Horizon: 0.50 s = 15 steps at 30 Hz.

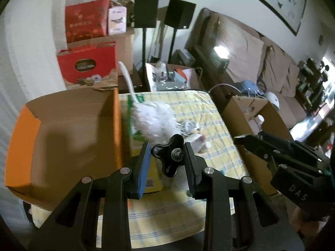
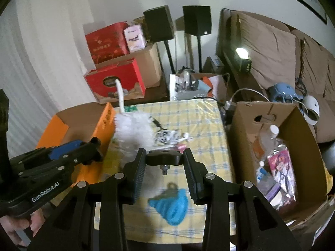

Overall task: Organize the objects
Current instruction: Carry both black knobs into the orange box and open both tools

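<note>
My left claw (image 1: 167,159) was pinching a black knob with lobes (image 1: 170,156), face-on to its camera, the small metal nut at its centre toward me. My right claw (image 2: 164,163) was pinching a second black knob (image 2: 164,156) by its rim, flat side up, its short threaded stud hanging straight down between the pads. Both claws pointed steeply down over the bench (image 2: 201,125) with its yellow checked cloth.

What the next move turned on, as I judged it, was where each knob would go. The orange box (image 1: 62,142) lay open and looked empty just left of my left claw, its near wall almost beside the left pad; the brown box (image 2: 293,146), already part full of a bottle and packets, sat well to the right of my right claw, off the bench edge. So the left claw was the nearer to the orange box, the right to the brown.

Ahead of both lay a white feather duster (image 2: 134,127), handle pointing away toward the far wall, a tangle of white earphones (image 2: 169,137), and, under my right claw, a blue coiled thing (image 2: 171,207)
</note>
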{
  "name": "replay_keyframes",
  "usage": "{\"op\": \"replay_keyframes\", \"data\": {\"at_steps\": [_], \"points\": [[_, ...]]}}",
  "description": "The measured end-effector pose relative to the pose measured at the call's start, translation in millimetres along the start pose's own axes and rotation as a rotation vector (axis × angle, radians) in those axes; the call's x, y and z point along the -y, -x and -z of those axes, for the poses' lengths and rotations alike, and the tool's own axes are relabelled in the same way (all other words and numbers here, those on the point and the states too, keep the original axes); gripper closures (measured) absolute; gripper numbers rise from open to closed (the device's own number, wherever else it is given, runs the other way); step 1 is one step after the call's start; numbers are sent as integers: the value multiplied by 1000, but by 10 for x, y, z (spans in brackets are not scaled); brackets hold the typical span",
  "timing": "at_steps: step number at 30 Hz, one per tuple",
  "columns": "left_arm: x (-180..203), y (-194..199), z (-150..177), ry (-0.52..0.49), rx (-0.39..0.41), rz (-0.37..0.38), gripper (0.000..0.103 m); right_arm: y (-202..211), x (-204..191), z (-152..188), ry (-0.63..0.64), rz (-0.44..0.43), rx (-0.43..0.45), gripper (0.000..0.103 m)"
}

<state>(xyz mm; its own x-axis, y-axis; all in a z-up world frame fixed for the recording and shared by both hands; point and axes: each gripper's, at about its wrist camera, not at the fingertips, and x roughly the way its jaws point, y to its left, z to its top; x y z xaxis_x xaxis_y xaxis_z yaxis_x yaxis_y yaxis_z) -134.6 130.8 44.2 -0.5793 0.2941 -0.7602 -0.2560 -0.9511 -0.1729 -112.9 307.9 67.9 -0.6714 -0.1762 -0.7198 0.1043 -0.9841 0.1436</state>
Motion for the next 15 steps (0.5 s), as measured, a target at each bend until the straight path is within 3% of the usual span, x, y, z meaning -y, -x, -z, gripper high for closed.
{"op": "replay_keyframes", "data": {"at_steps": [15], "points": [[-733,316,105,57,50,-122,74,-156,-860,-32,89,-25,30,67]]}}
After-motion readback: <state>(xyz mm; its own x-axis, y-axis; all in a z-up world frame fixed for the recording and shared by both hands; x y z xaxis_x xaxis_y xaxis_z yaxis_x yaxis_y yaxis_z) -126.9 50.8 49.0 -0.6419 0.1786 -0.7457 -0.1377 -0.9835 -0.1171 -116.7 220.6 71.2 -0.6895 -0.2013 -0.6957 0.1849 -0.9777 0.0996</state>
